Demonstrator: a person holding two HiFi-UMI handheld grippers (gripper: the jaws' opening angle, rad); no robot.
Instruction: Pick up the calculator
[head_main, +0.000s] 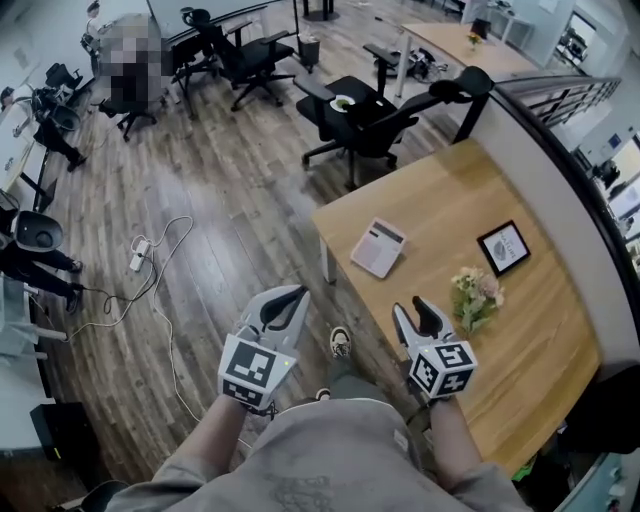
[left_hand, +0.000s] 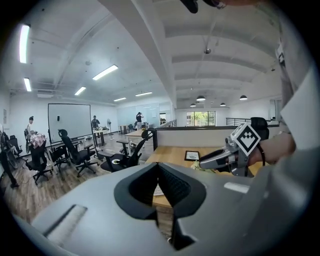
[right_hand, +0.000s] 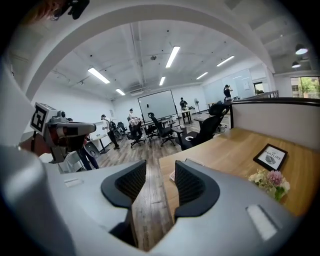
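Note:
The calculator (head_main: 378, 247), pale with a pink cast, lies flat near the left edge of the wooden table (head_main: 440, 200). Both grippers hang well short of it, close to the person's body. My left gripper (head_main: 287, 298) is over the floor, left of the table's corner, with its jaws closed tip to tip and nothing held. My right gripper (head_main: 416, 310) hovers over the table's near edge, jaws apart and empty. In the right gripper view (right_hand: 160, 165) a sliver of the calculator (right_hand: 172, 176) shows beside the right jaw.
A small bunch of flowers (head_main: 476, 295) stands just right of my right gripper. A black picture frame (head_main: 503, 247) lies further back. A black office chair (head_main: 365, 115) sits at the table's far corner. A cable and power strip (head_main: 138, 258) lie on the wood floor.

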